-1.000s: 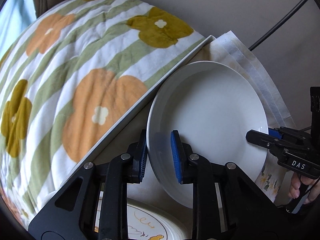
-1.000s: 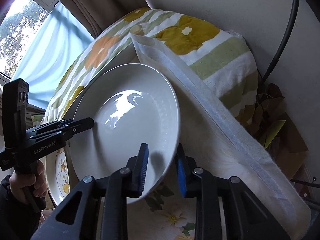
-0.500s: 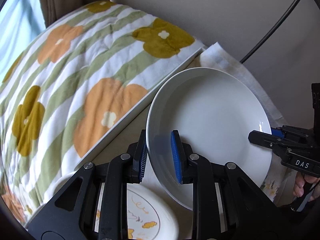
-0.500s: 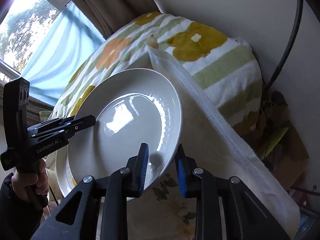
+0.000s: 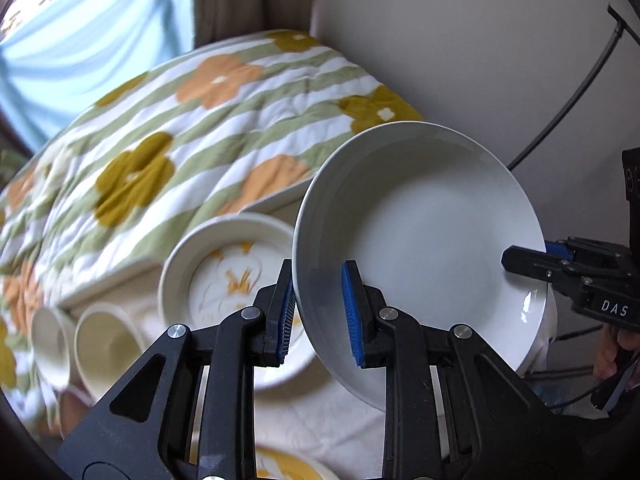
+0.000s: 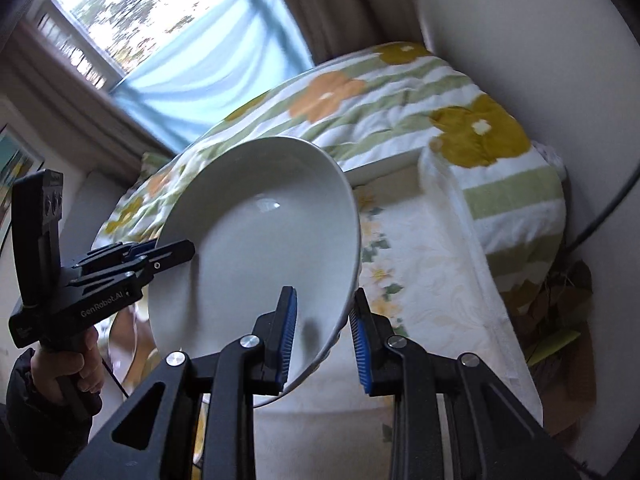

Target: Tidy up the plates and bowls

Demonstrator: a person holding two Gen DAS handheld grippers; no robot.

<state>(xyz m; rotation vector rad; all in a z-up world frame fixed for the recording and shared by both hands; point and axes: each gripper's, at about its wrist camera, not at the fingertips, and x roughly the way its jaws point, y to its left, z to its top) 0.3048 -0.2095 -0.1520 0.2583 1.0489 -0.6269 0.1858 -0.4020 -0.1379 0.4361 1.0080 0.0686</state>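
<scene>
Above the table, white plate [image 5: 432, 240] tilted, both hand-held grippers clamping opposite rims

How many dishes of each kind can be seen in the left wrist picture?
Plain white round ceramic plate: 1
Cream round plates with orange painted pattern: 2
Cream ceramic cups: 2
Total: 5

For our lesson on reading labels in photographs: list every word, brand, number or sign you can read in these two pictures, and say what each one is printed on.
"DAS": white letters on the black body of the right hand-held gripper, seen from the left wrist camera.
"GenRobot.AI": pale lettering on the black body of the left hand-held gripper, seen from the right wrist camera.
The white plate carries no writing; the flower-patterned dish shows only a picture.
No numbers or signs are readable.
</scene>
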